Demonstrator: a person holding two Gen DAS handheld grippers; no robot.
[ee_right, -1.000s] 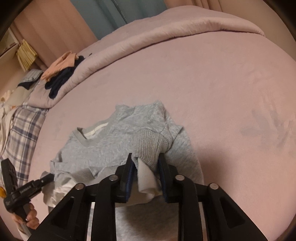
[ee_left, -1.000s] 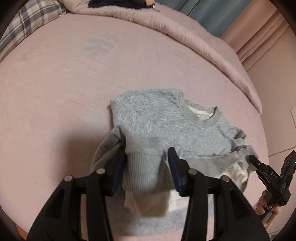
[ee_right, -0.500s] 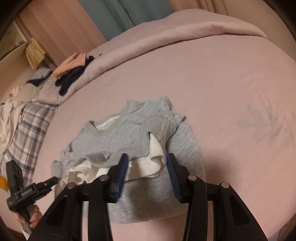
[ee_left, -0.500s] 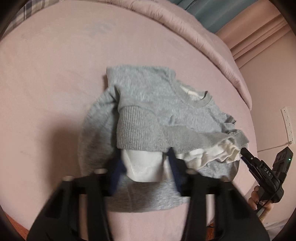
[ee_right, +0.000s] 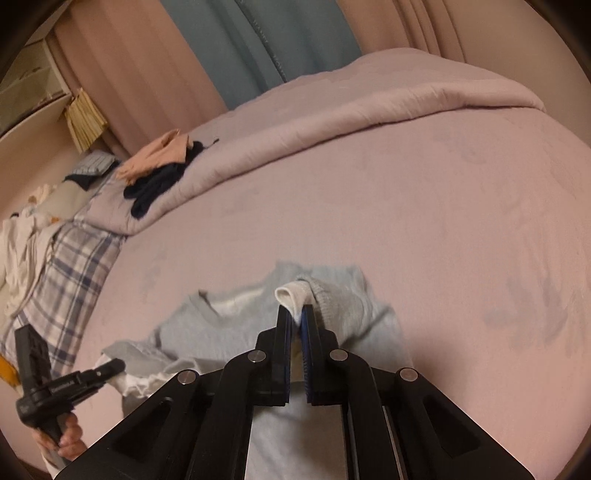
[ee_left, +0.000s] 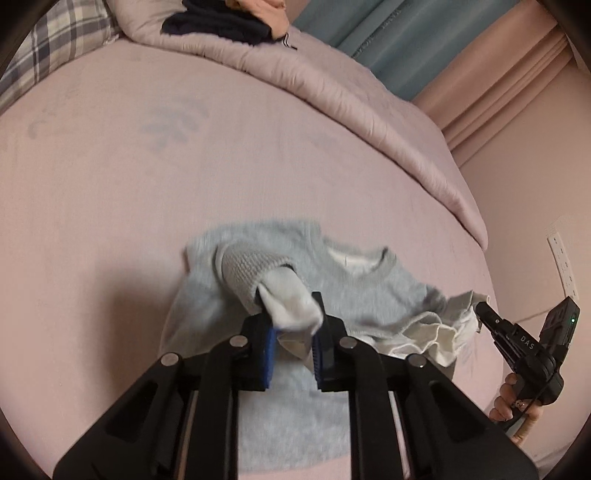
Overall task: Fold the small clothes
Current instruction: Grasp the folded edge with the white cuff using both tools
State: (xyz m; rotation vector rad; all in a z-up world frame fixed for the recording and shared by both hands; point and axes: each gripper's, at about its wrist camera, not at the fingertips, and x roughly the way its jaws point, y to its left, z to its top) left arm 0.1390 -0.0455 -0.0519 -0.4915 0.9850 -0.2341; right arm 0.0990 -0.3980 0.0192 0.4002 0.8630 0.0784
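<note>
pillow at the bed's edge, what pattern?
Blue-and-white plaid pillow, clearest in the right wrist view.

Pale grey sweater (ee_left: 369, 291), ribbed cuff a shade darker, white lining (ee_left: 291, 306) showing. Both claws are black with blue pads: left claw (ee_left: 293, 345), right claw (ee_right: 295, 332). The bed (ee_left: 147, 184) is dusty pink with faint grey leaf prints. Pink quilt (ee_left: 332, 85) behind, navy clothes (ee_left: 218, 22) and peach cloth (ee_right: 162, 155) on it. Blue-and-white plaid pillow (ee_right: 66, 269), teal curtain (ee_right: 258, 44).
</note>
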